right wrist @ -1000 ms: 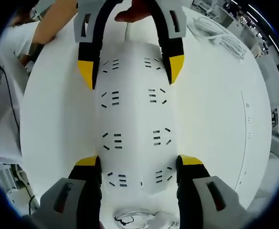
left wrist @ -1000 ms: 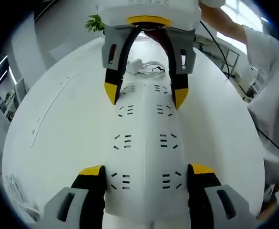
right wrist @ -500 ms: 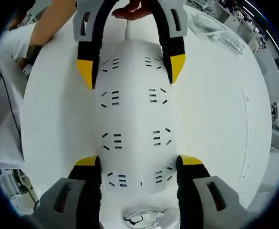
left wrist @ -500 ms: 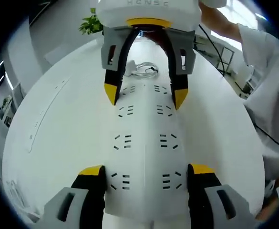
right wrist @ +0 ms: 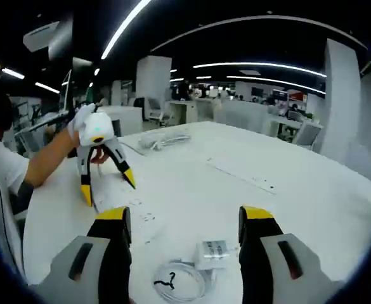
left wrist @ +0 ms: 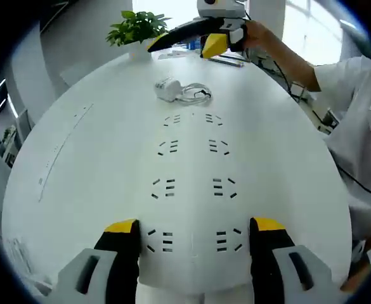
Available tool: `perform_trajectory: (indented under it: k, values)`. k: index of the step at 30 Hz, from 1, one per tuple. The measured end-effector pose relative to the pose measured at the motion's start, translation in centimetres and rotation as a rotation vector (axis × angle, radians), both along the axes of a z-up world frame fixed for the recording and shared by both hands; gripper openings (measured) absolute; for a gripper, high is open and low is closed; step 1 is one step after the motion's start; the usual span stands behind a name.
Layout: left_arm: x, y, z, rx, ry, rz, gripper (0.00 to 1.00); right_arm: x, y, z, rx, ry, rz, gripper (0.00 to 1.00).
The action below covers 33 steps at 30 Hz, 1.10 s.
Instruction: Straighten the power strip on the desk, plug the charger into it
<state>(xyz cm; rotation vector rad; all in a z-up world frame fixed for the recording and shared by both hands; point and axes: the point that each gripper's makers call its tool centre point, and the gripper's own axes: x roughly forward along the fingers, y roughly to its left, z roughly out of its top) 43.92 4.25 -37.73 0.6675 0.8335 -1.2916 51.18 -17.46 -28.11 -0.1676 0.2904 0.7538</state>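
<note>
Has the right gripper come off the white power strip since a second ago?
Yes. The right gripper has lifted off the white power strip's far end and now hangs above the white desk, beyond the white charger.

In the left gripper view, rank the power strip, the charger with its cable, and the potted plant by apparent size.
1. power strip, by far the largest, though nearest the camera.
2 and 3. charger with its coiled cable, and potted plant: look alike, both far off, so unranked.
</note>
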Motion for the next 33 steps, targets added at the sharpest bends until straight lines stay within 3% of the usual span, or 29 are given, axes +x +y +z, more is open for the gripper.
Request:
perform_trajectory:
  k: [2, 5, 8, 11, 15, 18, 19, 25, 33]
  values:
    - [0.0, 0.0, 0.0, 0.003, 0.000, 0.002, 0.71, 0.5, -1.3, -1.5, 0.027, -0.013, -0.047, 0.65]
    - [0.0, 0.0, 0.0, 0.001, 0.000, 0.003, 0.71, 0.9, -0.8, -3.9, -0.018, 0.001, -0.030, 0.60]
    - [0.0, 0.1, 0.0, 0.001, 0.000, 0.005, 0.71, 1.8, -0.3, -4.8, -0.075, -0.018, -0.043, 0.59]
    - [0.0, 0.1, 0.1, -0.001, 0.000, 0.007, 0.71, 2.6, 0.4, -4.8, -0.099, -0.065, -0.053, 0.58]
    - [-0.1, 0.2, 0.1, -0.004, 0.000, 0.007, 0.71, 3.1, 1.4, -5.3, -0.088, -0.096, -0.020, 0.47]
    - [-0.1, 0.3, 0.1, -0.002, 0.000, 0.009, 0.71, 3.3, 0.9, -6.2, -0.104, -0.073, -0.029, 0.42]
    - [-0.1, 0.3, 0.1, -0.001, 0.000, 0.010, 0.71, 3.3, 0.8, -6.1, -0.077, -0.062, -0.038, 0.43]
    - [-0.1, 0.4, 0.1, 0.000, 0.001, 0.013, 0.71, 2.9, 1.3, -6.0, -0.086, -0.093, 0.003, 0.39]
    - [-0.2, 0.4, 0.1, 0.000, 0.001, 0.016, 0.71, 2.7, 1.0, -6.2, 0.028, -0.026, 0.058, 0.38]
